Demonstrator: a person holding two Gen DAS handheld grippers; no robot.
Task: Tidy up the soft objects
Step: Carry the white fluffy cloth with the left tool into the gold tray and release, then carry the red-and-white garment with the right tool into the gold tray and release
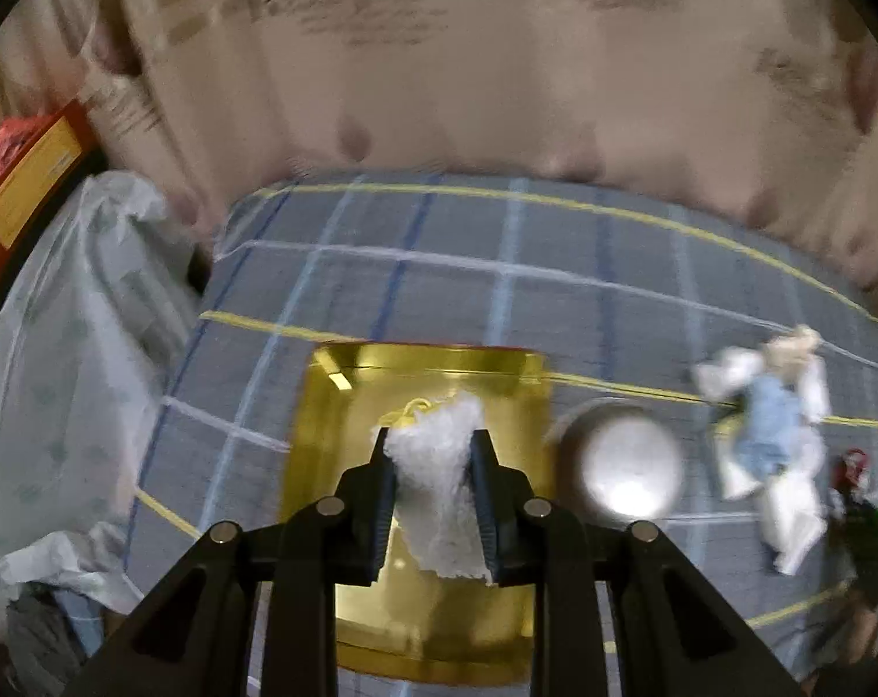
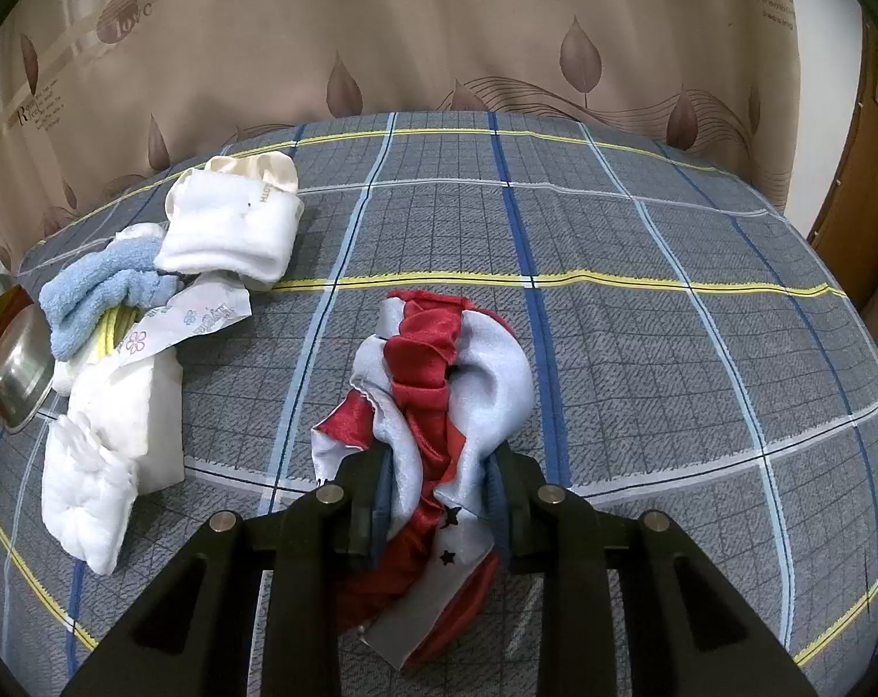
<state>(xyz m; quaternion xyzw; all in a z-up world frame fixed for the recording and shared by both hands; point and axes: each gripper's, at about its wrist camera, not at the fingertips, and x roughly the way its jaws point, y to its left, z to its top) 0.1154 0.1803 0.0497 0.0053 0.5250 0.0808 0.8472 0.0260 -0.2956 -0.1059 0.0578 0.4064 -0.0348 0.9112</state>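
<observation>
Left wrist view, nearest item: white crinkled wad [image 1: 439, 482], pinched between the left tongs [image 1: 433, 464], pads pressed on both its sides.
Beneath the wad: gold tin [image 1: 334, 441], open and shiny, lying on the plaid bedspread [image 1: 497, 279]; a small yellow loop is seen inside, nothing else made out.
Beside the tin: steel bowl [image 1: 624, 464], just to its right, mouth not clearly shown.
Further right: soft pile [image 1: 776, 435] of white and pale blue pieces, blurred, well apart from the tin.
Left edge: clear plastic bag [image 1: 61, 348], crumpled, off the bed's side.
Right wrist view, nearest item: red and pale blue satin cloth [image 2: 439, 406], gripped at its gathered middle by the right tongs [image 2: 439, 499]; most of the cloth rests on the bedspread.
Pile, same view: rolled white cloth [image 2: 229, 226], blue fluffy sock [image 2: 101, 290], printed wrapper [image 2: 194, 319], white padded packs [image 2: 119, 435], all touching one another.
Step in hand: judged to be carriage of the wad over the tin for deposit.
Next move, judged: lowering into the tin and a release clear of its rim.
Obstruction: none seen over the tin; the bowl stands close on one side.
Backdrop: leaf-print curtain [image 2: 439, 29].
</observation>
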